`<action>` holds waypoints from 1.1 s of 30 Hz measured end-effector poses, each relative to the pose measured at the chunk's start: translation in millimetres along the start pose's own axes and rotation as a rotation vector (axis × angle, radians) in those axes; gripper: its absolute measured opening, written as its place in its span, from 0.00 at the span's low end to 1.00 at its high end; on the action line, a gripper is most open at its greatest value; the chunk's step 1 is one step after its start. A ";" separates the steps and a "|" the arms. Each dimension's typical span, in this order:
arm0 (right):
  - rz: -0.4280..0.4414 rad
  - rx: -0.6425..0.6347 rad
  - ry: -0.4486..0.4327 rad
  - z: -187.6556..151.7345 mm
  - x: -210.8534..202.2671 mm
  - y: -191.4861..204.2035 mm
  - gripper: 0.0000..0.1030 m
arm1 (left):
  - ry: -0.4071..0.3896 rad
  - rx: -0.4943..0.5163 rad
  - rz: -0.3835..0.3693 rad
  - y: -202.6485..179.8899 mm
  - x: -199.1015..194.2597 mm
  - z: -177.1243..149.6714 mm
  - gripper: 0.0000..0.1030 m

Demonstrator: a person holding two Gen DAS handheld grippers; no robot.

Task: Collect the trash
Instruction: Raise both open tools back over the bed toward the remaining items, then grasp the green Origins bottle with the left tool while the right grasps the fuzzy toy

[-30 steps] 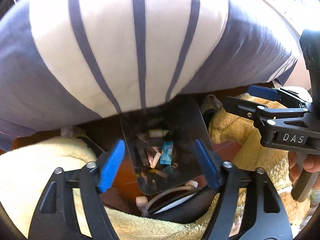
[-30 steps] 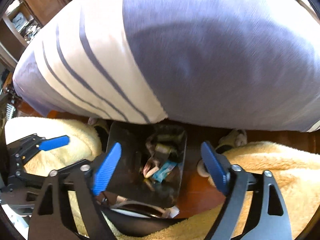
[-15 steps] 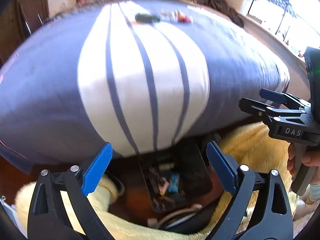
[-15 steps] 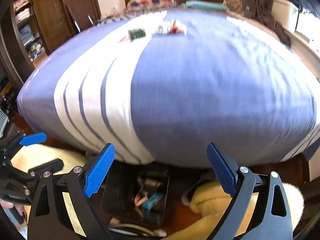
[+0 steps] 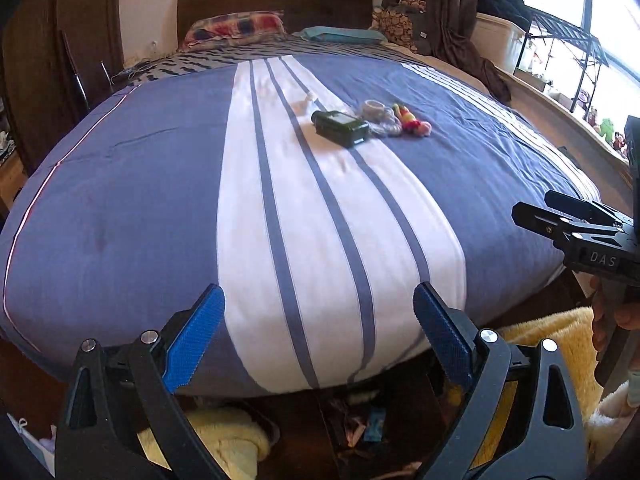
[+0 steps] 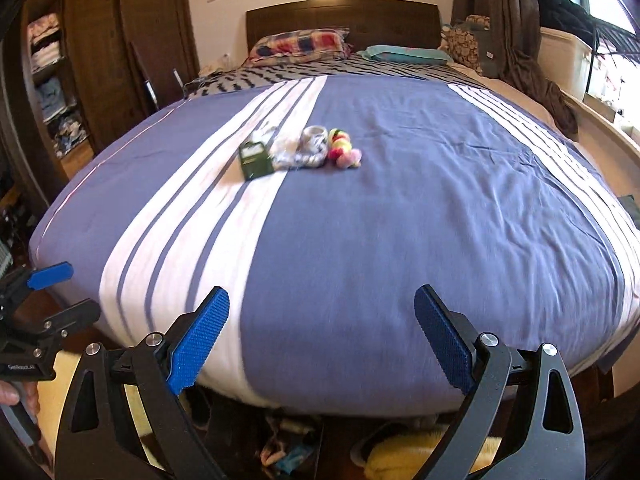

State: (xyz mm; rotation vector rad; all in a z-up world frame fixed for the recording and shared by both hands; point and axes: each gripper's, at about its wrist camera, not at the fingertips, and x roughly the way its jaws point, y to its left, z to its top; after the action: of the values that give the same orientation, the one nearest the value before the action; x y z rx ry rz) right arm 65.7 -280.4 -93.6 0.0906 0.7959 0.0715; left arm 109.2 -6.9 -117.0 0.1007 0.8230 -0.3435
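Note:
Trash lies in a small cluster on the blue and white striped bed cover point(image 5: 120, 208): a dark green box point(image 5: 340, 128), a crumpled clear wrapper point(image 5: 380, 118) and a red, yellow and pink wrapper point(image 5: 412, 122). The same cluster shows in the right wrist view: box point(image 6: 255, 159), clear wrapper point(image 6: 304, 148), coloured wrapper point(image 6: 344, 148). A dark tray with earlier scraps point(image 5: 360, 428) sits on the floor under the bed's foot edge point(image 6: 288, 444). My left gripper point(image 5: 320, 340) and right gripper point(image 6: 322, 340) are both open and empty, held over the foot of the bed, far from the cluster.
Pillows point(image 5: 236, 28) and a headboard point(image 5: 276, 0) are at the far end. Fluffy yellow slippers point(image 5: 228, 440) sit on the floor by the tray. A wardrobe point(image 6: 100, 52) stands left, a window sill with clutter point(image 5: 560, 80) right.
Both grippers have tilted up from the floor tray to look across the bed top. The trash cluster has come into full view. Both stayed open.

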 end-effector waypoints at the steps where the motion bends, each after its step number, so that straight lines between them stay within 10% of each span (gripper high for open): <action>1: -0.007 0.006 -0.002 7.7 7.3 -3.6 0.91 | 0.000 0.000 0.004 0.8 5.6 5.8 0.88; 9: -0.029 0.008 0.015 51.8 59.5 -14.6 0.89 | 0.023 -0.030 -0.002 6.3 56.0 46.7 0.88; 33: -0.002 -0.037 0.089 112.6 161.7 -24.3 0.29 | 0.077 -0.047 -0.045 -16.2 160.4 123.3 0.88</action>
State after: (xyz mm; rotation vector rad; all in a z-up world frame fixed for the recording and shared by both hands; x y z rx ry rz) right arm 259.9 -294.7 -132.6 0.0521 0.8830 0.0883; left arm 291.0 -91.0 -150.2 0.0520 0.9100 -0.3639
